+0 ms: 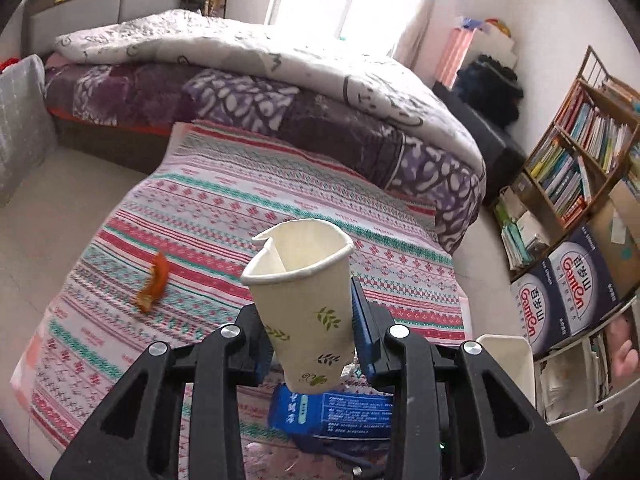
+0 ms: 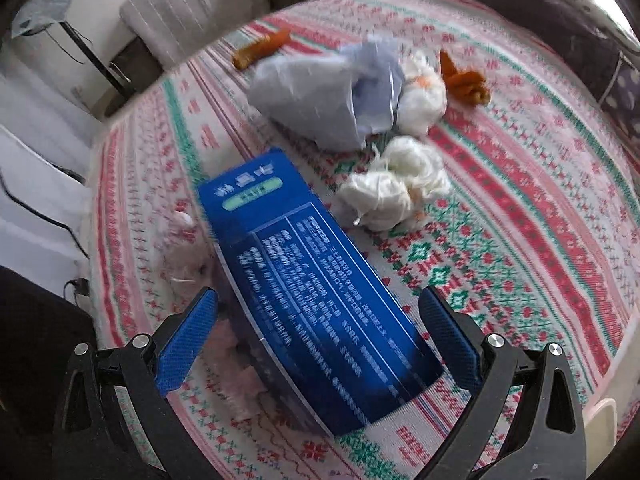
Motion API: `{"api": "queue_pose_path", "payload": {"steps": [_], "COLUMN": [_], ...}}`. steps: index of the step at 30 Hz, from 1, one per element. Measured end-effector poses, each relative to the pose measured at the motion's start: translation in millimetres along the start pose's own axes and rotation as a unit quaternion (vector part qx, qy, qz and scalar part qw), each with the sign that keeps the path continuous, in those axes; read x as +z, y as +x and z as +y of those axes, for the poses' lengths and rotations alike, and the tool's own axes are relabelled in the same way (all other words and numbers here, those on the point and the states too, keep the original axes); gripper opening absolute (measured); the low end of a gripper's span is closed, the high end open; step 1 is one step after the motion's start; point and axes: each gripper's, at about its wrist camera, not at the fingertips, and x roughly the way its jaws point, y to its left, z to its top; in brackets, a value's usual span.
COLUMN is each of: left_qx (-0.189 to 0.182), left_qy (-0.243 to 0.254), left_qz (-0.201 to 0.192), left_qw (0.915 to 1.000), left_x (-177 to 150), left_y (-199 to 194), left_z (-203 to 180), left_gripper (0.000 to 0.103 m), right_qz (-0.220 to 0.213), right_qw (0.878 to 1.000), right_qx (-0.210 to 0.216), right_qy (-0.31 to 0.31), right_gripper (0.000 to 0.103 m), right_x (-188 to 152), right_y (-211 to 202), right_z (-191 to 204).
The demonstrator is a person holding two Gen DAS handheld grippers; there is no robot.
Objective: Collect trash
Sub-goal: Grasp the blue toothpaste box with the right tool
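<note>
My left gripper (image 1: 310,320) is shut on a crumpled paper cup (image 1: 302,300) with green leaf prints, held upright above the striped tablecloth (image 1: 240,200). Below the cup lies a blue carton (image 1: 340,412). In the right wrist view my right gripper (image 2: 318,320) hangs open over that blue carton (image 2: 304,292), its blue pads (image 2: 186,340) apart from the carton's sides. Beyond it lie white tissue wads (image 2: 396,188), a bluish plastic bag (image 2: 328,92) and orange peels (image 2: 466,80). One orange peel (image 1: 154,280) shows left of the cup.
A white bin (image 1: 508,360) stands at the cloth's right edge. A bed with quilts (image 1: 260,60) lies behind the table. A bookshelf (image 1: 580,152) and printed boxes (image 1: 568,288) fill the right. A grey cushion (image 2: 192,8) sits beyond the cloth's far left.
</note>
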Motion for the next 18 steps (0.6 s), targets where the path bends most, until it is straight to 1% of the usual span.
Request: {"api": "queue_pose_path", "payload": {"steps": [3, 5, 8, 9, 10, 11, 13, 18], "left_qx": [-0.006, 0.001, 0.011, 0.012, 0.014, 0.016, 0.019, 0.019], "left_qy": [-0.006, -0.002, 0.002, 0.002, 0.002, 0.003, 0.006, 0.009], "left_qz": [0.000, 0.002, 0.008, 0.010, 0.010, 0.010, 0.008, 0.000], "left_qw": [1.0000, 1.0000, 0.9999, 0.9999, 0.9998, 0.9998, 0.9998, 0.9998], "left_x": [-1.7, -3.5, -7.3, -7.8, -8.3, -9.0, -10.3, -10.2], "left_y": [-7.2, -7.2, -3.2, -1.9, -1.2, -1.5, -2.4, -5.9], "left_z": [7.6, 10.1, 12.7, 13.7, 14.0, 14.8, 15.1, 11.7], "left_gripper": [0.034, 0.034, 0.034, 0.034, 0.034, 0.034, 0.034, 0.034], "right_qz": [-0.010, -0.013, -0.025, -0.029, -0.029, -0.030, -0.036, -0.057], "right_qw": [1.000, 1.000, 0.999, 0.999, 0.999, 0.999, 0.998, 0.997], "right_qx": [-0.014, -0.026, -0.032, -0.027, -0.018, -0.019, -0.038, -0.047], "right_qy": [-0.006, -0.010, -0.017, -0.016, -0.014, -0.013, -0.021, -0.009], "right_gripper": [0.097, 0.096, 0.081, 0.067, 0.050, 0.050, 0.048, 0.045], "right_x": [0.2, -0.7, -2.0, -1.6, -1.4, -1.9, -2.8, -5.0], "right_y": [3.1, 3.5, 2.6, -1.1, -3.9, -6.0, -8.8, -26.7], "right_z": [6.0, 12.0, 18.7, 19.5, 19.4, 20.8, 26.2, 27.4]}}
